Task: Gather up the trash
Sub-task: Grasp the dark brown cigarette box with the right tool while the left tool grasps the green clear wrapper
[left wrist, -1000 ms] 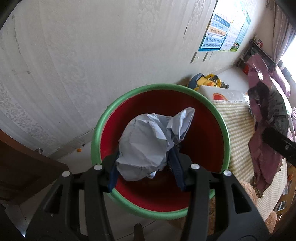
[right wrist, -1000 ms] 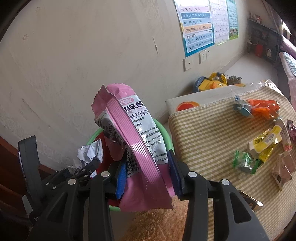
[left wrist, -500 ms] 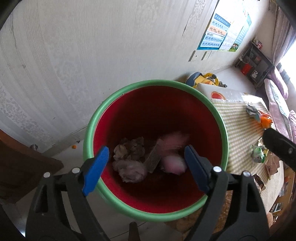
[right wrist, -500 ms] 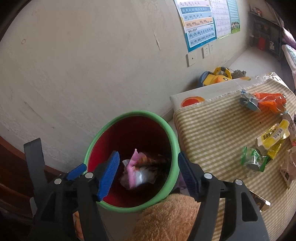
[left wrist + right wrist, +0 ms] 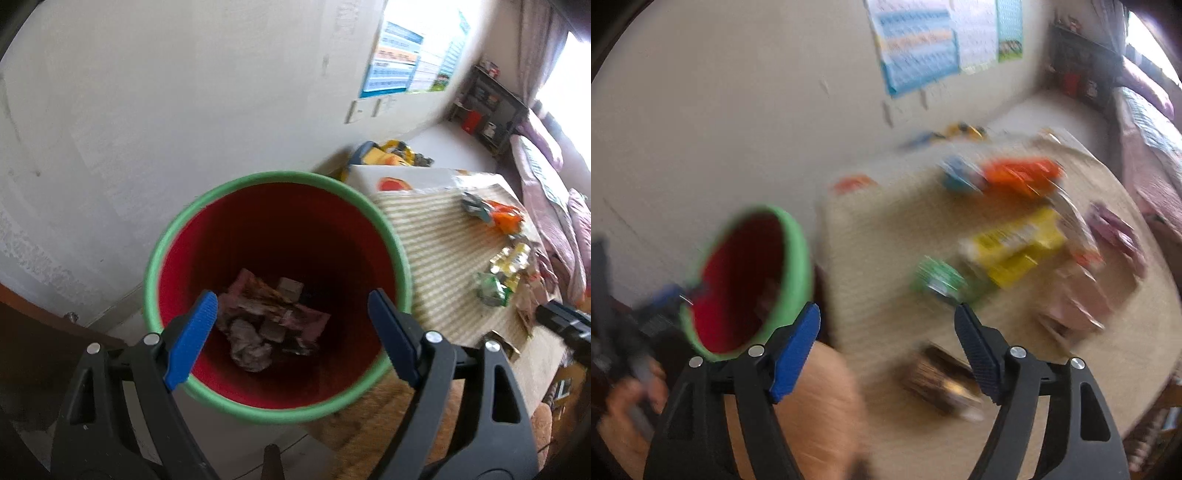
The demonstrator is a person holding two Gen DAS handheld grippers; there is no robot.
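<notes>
A red bin with a green rim (image 5: 162,236) stands by the wall. Crumpled paper and a pink wrapper (image 5: 266,317) lie at its bottom. My left gripper (image 5: 291,328) hangs over the bin, open, with nothing between its blue pads. In the blurred right wrist view, my right gripper (image 5: 886,343) is over the checked table (image 5: 871,236) with its jaws still opening and empty; the bin (image 5: 794,251) is at its left. Wrappers lie on the table: a green one (image 5: 938,277), a yellow one (image 5: 1015,247), an orange one (image 5: 1019,173), pinkish ones (image 5: 1082,306).
A brown furry thing (image 5: 820,402) sits at the table's near edge beside the bin. A dark packet (image 5: 942,380) lies near the right gripper. A yellow toy (image 5: 391,155) lies on the floor by the wall. A hand (image 5: 624,417) holds the other gripper at lower left.
Both grippers opened: the crumpled paper and the pink wrapper dropped into the bin. The right gripper then swung right, from over the bin to over the table. The left shifted slightly.
</notes>
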